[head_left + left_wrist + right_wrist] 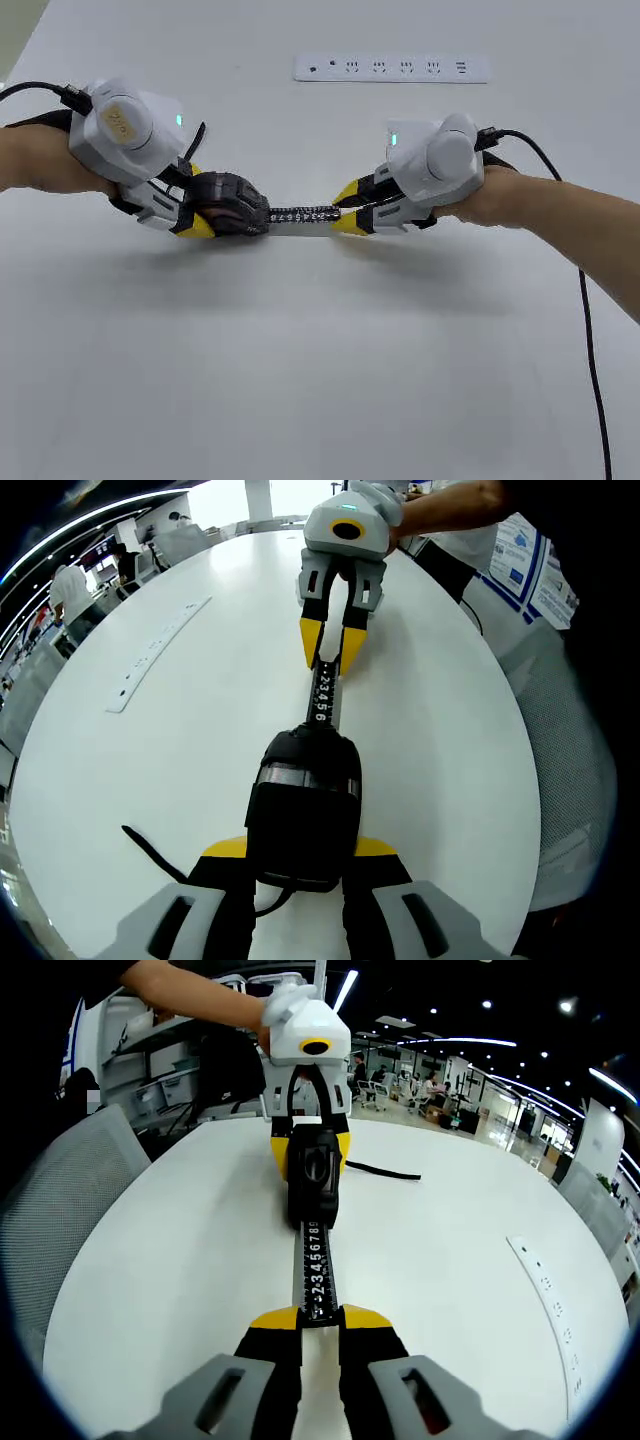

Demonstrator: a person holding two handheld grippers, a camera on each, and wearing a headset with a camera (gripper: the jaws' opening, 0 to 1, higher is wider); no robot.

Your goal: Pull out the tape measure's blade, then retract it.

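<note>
Gripping tape measure [303, 800], left tongs [300, 847]; right tongs [320, 1318] pinch blade [316, 1260].

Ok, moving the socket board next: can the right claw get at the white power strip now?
Probably not yet: the right claw is shut on the black numbered tape blade, though bare white table leads to the white power strip.

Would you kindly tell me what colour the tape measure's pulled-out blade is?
The blade is black with white numerals, clearest in the right gripper view.
</note>
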